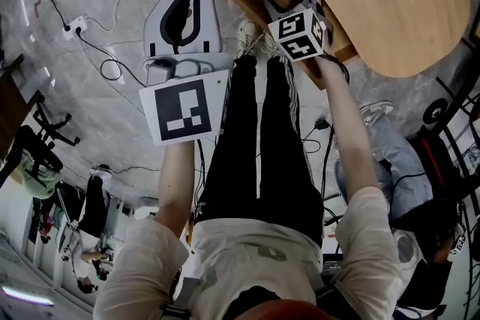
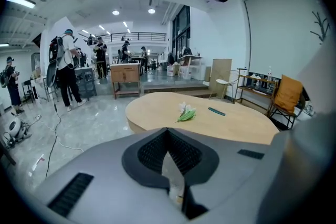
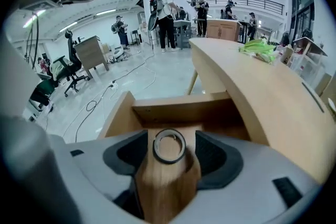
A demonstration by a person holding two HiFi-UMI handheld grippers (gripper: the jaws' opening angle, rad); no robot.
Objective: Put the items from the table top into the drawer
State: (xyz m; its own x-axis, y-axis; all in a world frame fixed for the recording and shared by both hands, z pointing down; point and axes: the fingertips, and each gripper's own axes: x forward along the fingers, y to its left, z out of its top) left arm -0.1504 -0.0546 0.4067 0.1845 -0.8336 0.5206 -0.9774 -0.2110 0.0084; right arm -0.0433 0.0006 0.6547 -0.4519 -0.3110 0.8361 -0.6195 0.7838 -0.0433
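Note:
An open wooden drawer (image 3: 178, 110) juts out from under the round wooden table (image 3: 273, 97). A dark-rimmed tape roll (image 3: 169, 146) lies flat on the drawer's bottom. My right gripper (image 3: 170, 157) hangs over it, open, one pad on each side of the roll and clear of it. From the head view the right gripper (image 1: 289, 0) covers part of the drawer (image 1: 251, 2). My left gripper (image 2: 169, 165) is held out over the floor, shut with nothing in it. On the table top lie a green bunch (image 2: 186, 114) and a thin dark bar (image 2: 216, 111).
The holder's black-trousered legs (image 1: 259, 124) stand just before the drawer. Cables and a power strip (image 1: 75, 28) trail over the glossy floor on the left. Several people stand at workbenches (image 2: 125, 77) far behind. A shelf and an orange-cushioned chair (image 2: 287, 96) stand past the table.

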